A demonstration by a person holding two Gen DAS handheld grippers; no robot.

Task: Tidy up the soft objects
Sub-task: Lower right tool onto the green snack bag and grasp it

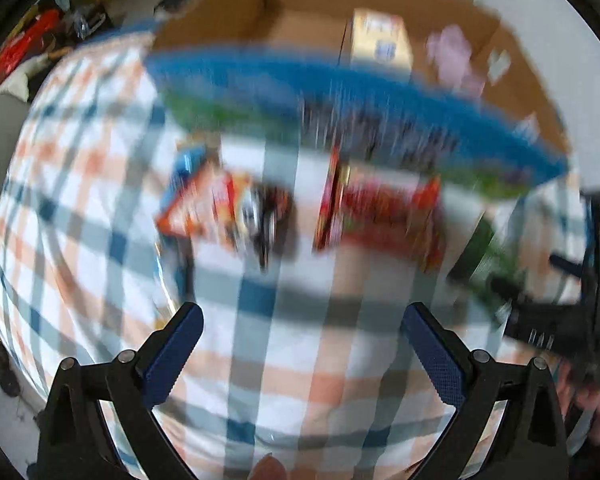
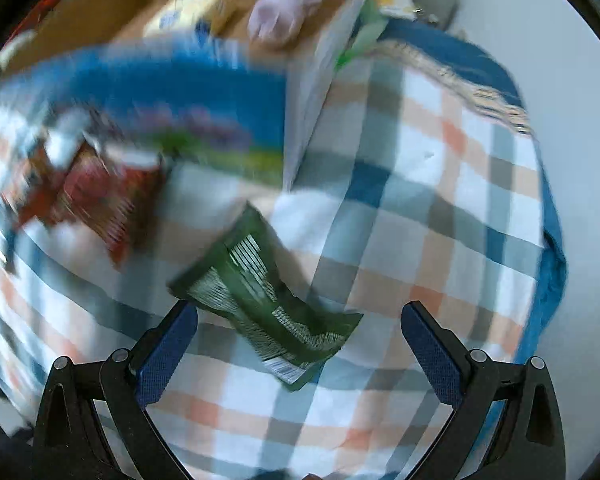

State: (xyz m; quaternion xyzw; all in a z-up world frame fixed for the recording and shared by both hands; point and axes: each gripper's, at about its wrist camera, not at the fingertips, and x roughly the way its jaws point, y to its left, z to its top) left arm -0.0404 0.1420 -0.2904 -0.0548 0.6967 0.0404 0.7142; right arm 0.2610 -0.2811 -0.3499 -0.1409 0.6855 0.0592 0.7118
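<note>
Both views are motion-blurred. A cardboard box (image 1: 236, 12) with a blue printed front stands at the back of a checked cloth (image 1: 284, 340). Inside it lie a yellow pack (image 1: 380, 38) and a pink soft thing (image 1: 452, 56). An orange snack bag (image 1: 204, 208) and a red snack bag (image 1: 384, 212) lie in front of the box. My left gripper (image 1: 302, 344) is open and empty above the cloth. My right gripper (image 2: 300, 340) is open, with a dark green packet (image 2: 260, 300) lying on the cloth between and just ahead of its fingers. The box (image 2: 80, 12), the yellow pack (image 2: 196, 8), the pink thing (image 2: 284, 8) and the red bag (image 2: 100, 196) also show there.
The checked cloth covers a blue cushion edge (image 2: 548, 280) at the right, with a pale floor (image 2: 572, 80) beyond. A white-green packet (image 2: 340, 48) leans at the box's right side. Clutter with a red item (image 1: 24, 48) lies at far left. The other gripper (image 1: 560, 312) shows at right.
</note>
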